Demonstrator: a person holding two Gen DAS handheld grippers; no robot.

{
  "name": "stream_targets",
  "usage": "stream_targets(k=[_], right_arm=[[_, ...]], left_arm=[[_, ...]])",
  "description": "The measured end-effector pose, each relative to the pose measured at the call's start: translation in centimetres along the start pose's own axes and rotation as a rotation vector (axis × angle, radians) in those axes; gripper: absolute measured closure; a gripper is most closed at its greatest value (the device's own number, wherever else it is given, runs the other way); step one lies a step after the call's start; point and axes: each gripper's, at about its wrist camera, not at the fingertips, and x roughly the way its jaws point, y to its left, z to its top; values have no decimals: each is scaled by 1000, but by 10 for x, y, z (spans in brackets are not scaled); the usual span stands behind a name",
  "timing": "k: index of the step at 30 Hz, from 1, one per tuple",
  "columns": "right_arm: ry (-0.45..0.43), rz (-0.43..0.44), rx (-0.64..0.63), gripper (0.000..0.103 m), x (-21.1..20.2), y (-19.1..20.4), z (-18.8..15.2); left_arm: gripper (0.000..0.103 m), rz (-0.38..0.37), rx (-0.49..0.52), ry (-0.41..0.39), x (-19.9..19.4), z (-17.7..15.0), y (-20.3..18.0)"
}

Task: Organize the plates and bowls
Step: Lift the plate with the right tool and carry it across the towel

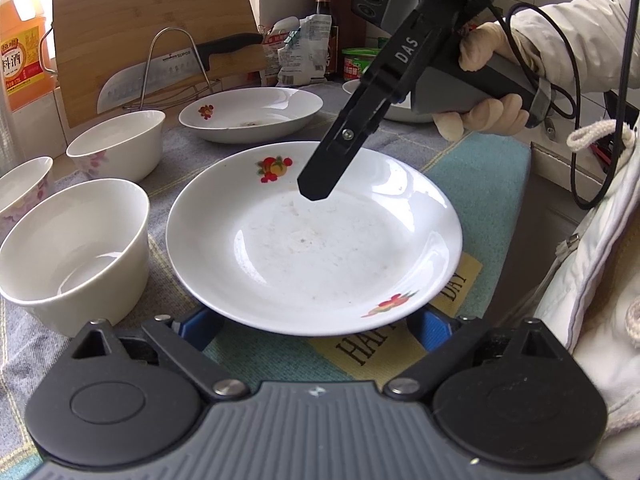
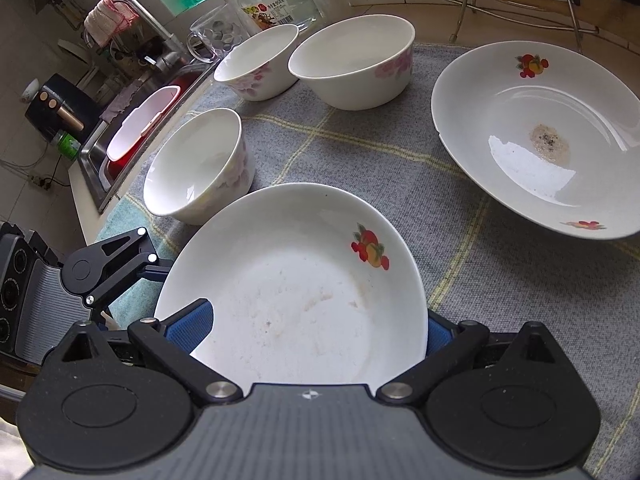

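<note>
- Count: three bowls, near (image 2: 200, 168), mid (image 2: 256, 60), far (image 2: 352, 60); two fruit-print plates visible whole, near plate (image 1: 314, 236) and second plate (image 2: 536, 136).
- Near plate lies flat, rim up, on the cloth (image 2: 360, 152); round, no long axis.
- Left gripper (image 1: 316, 326): fingers spread, plate's near edge between them.
- Right gripper (image 1: 314, 192): above the plate; spread or closed, cannot tell.

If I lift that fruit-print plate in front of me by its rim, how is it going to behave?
The near plate looks like glazed ceramic, so it is probably stiff, fairly heavy for its size, and breakable if dropped. Its glossy rim could be slippery between the pads. It is wide and shallow, so held at one edge it would likely sag or tilt; the towel underneath should soften a small slip.
</note>
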Motion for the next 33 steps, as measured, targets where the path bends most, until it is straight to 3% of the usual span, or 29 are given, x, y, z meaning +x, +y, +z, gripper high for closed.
stream_targets(k=[16, 33], right_arm=[[35, 14, -1, 0, 1, 0, 4], [7, 30, 12, 0, -23, -9, -3]], left_arm=[[6, 3, 18, 29, 3, 4, -2], [6, -14, 20, 33, 7, 27, -12]])
